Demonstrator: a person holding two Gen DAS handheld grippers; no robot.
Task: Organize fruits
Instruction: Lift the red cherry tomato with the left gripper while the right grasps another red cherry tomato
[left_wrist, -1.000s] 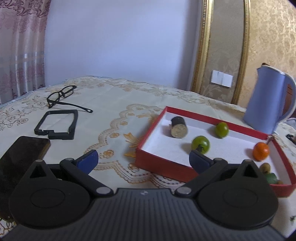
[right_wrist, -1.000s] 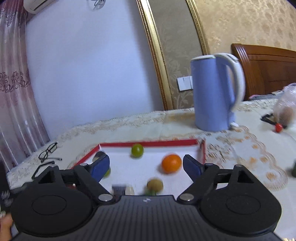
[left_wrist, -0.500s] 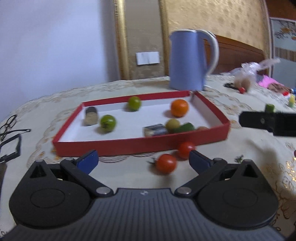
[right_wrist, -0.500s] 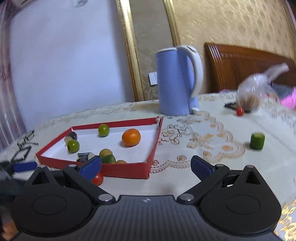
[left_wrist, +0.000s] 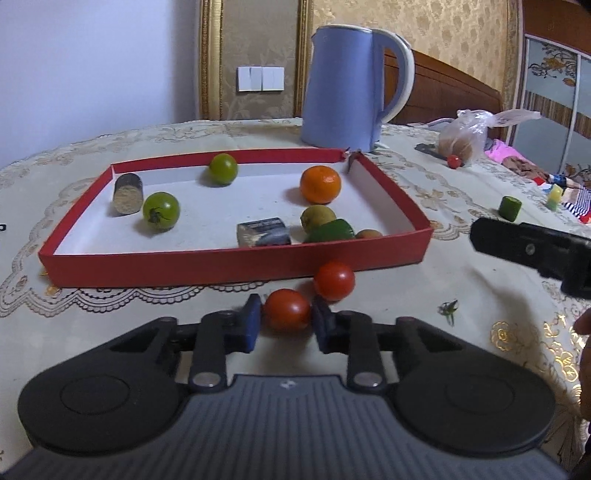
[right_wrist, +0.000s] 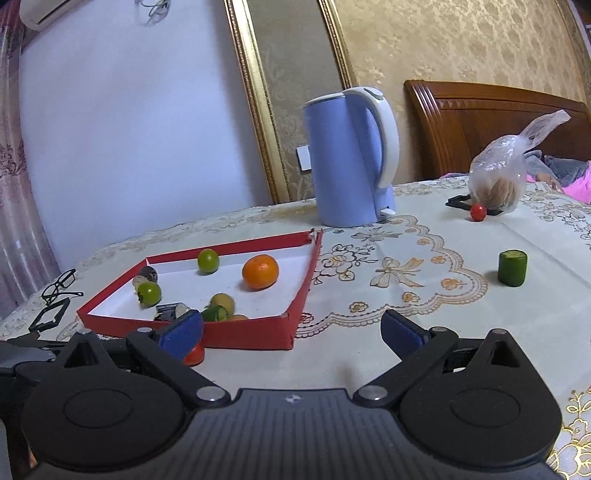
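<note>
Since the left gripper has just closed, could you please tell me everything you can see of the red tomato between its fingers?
The tomato is round, smooth, glossy and evenly red; no stalk shows. It sits low over the tablecloth, just in front of the red tray, outside it. The left gripper has just been closing; its blue fingers now press both sides. A second red tomato lies close behind it; whether they touch is unclear.

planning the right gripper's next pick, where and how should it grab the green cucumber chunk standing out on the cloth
The cucumber chunk stands upright as a short cylinder, cut face up, alone on the tablecloth. Probably best: bring the open right gripper in low from the near side and close its pads across the round green side wall about mid-height. The flat ends give less to hold.
</note>
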